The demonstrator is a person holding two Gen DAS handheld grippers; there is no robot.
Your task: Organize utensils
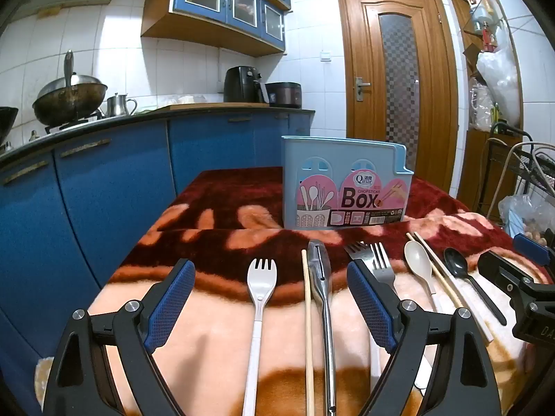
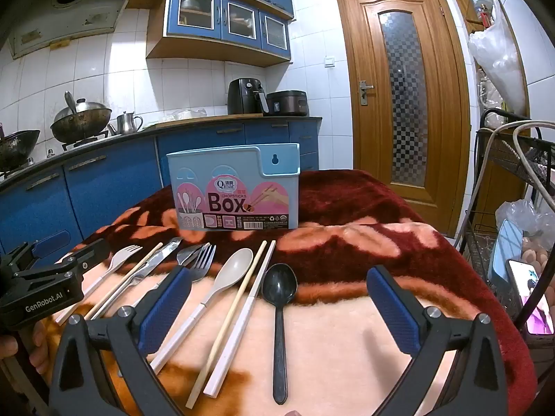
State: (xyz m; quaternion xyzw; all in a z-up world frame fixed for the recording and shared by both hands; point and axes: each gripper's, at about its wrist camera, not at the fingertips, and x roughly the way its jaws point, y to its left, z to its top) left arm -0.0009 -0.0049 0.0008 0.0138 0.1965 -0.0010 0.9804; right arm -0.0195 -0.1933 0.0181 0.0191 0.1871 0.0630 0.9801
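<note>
A light blue chopsticks box [image 1: 343, 187] stands upright at the far side of the blanket-covered table; it also shows in the right wrist view [image 2: 236, 190]. Utensils lie in a row in front of it: a white fork [image 1: 260, 277], a wooden chopstick [image 1: 307, 305], a metal peeler [image 1: 321, 270], metal forks [image 1: 376, 260], a beige spoon [image 2: 236, 267], two chopsticks [image 2: 249, 294] and a black spoon [image 2: 279, 284]. My left gripper [image 1: 270, 277] is open above the white fork and peeler. My right gripper [image 2: 277, 287] is open above the black spoon.
A red and peach blanket [image 2: 347, 242] covers the table. Blue kitchen cabinets [image 1: 104, 190] stand to the left, with woks and appliances on the counter. A wire rack [image 2: 503, 190] with bags and a phone [image 2: 530, 298] stands at the right. A wooden door [image 2: 399, 97] is behind.
</note>
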